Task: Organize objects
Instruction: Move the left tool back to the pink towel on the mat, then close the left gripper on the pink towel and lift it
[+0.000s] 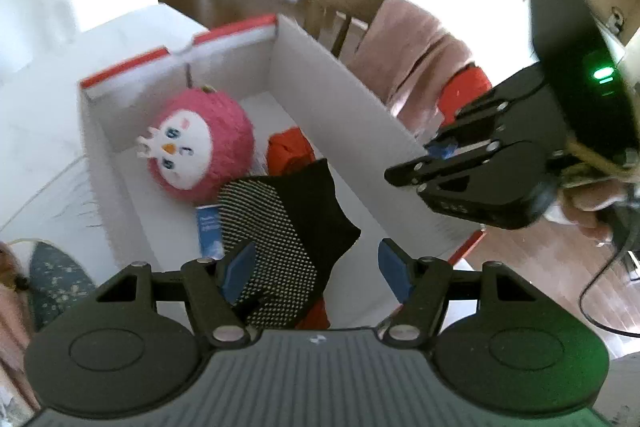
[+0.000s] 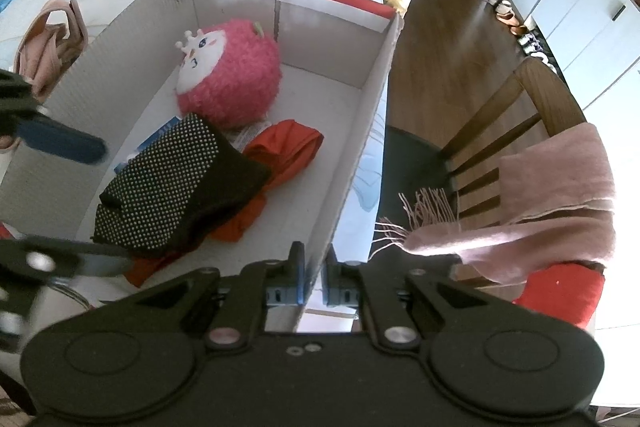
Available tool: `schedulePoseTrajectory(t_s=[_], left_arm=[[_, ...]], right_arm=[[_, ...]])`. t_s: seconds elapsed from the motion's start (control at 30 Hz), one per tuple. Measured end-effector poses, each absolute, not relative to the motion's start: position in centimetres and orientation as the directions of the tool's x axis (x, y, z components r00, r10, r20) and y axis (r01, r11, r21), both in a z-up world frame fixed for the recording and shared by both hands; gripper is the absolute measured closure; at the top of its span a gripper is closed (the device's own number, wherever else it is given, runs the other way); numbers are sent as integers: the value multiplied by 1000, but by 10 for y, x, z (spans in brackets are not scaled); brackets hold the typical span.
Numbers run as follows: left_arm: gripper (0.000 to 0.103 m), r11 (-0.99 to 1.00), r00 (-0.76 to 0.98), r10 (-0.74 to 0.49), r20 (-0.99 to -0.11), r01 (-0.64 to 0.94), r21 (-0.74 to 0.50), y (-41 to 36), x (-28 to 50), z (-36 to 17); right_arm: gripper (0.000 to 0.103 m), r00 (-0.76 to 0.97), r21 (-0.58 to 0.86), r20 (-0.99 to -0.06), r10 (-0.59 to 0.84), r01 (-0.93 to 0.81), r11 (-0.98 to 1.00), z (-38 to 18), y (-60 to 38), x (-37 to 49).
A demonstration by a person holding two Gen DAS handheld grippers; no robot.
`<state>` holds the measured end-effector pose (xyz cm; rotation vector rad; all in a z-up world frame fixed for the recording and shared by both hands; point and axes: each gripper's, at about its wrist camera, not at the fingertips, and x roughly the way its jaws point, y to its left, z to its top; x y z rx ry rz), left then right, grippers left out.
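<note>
Sock: black with white grip dots (image 2: 176, 183), lying in the box on top of the orange cloth, between the spread blue pads of the left gripper (image 1: 316, 267) but pressed by neither.
Left jaws: spread wide, nothing held.
Right jaws: right gripper (image 2: 314, 277) pressed together on the box's near side wall, pinching the cardboard edge.
Sock handling: judged light, soft and floppy; the dots should give the pads good hold; best pinched at the folded upper edge so it lifts as one piece.
Orange cloth (image 2: 280, 155): crumpled under and beside the sock; limp, likely to drag along if caught.
Pink plush toy (image 1: 200, 143): round, at the far end; squashy, no care needed.
Box (image 1: 332, 83): white cardboard, red rim, thin walls that flex; stands on a white table.
</note>
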<state>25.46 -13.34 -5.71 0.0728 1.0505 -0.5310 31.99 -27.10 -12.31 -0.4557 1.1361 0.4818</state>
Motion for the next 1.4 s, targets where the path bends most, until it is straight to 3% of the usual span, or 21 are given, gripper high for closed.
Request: schedulePoseTrajectory(t_s=[0.53, 0.7, 0.83, 1.03, 1.13, 1.4], left_arm=[[31, 951, 562, -284, -777, 267, -154, -31, 237, -13], [27, 977, 586, -203, -784, 168, -128, 9, 238, -17], [18, 989, 590, -147, -794, 88, -117, 43, 243, -25], [17, 996, 582, -78, -809, 14, -85, 84, 257, -41], [5, 998, 581, -42, -813, -5, -55, 95, 264, -49], [2, 1000, 554, -24, -832, 21, -15, 101, 285, -76]], right_arm=[[96, 327, -104, -939, 108, -568, 816, -126, -269, 320], [96, 316, -108, -944, 96, -569, 815, -130, -267, 319], [95, 312, -103, -946, 93, -557, 824, -130, -267, 319], [97, 323, -102, -942, 88, -528, 843, -124, -267, 319], [98, 328, -105, -941, 84, -520, 848, -123, -266, 319], [98, 327, -115, -943, 66, -503, 856, -124, -264, 320]])
